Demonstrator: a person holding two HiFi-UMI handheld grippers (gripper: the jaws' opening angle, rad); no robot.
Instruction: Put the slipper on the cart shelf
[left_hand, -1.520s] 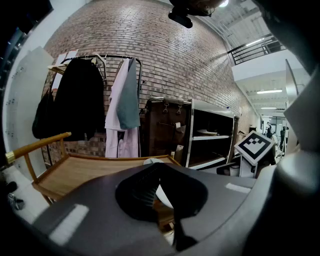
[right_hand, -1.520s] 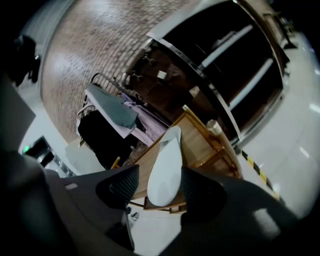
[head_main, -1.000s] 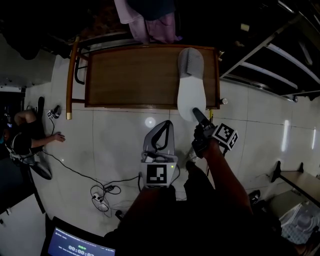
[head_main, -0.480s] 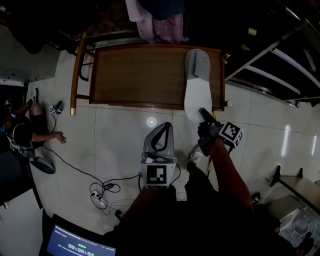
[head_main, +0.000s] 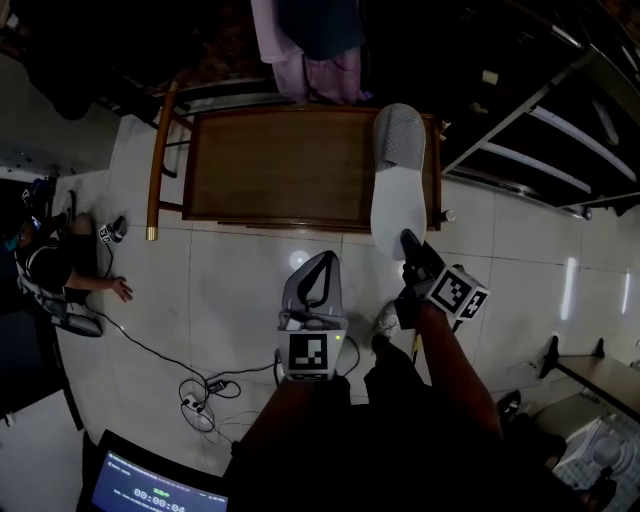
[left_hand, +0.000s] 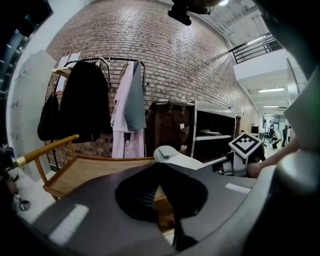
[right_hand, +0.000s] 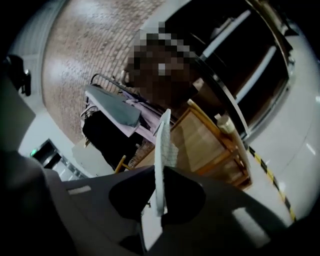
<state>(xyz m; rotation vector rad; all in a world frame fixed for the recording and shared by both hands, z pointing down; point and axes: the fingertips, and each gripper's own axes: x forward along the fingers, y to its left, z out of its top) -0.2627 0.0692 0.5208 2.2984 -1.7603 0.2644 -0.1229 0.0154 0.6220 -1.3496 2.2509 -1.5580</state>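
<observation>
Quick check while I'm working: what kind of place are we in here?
Probably a large indoor hall or studio set up for recording, not a home: a tall brick wall, a clothes rack, a glossy tiled floor with loose cables, and a railed upper level.

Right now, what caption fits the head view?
Right hand-held gripper closing on the heel of a slipper extending over the wooden cart shelf.

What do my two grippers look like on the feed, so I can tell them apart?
The left gripper is light grey and loop-shaped, with a black-and-white marker cube behind it. The right gripper looks near black, with its own marker cube; its jaws are closing with the slipper between them.
</observation>
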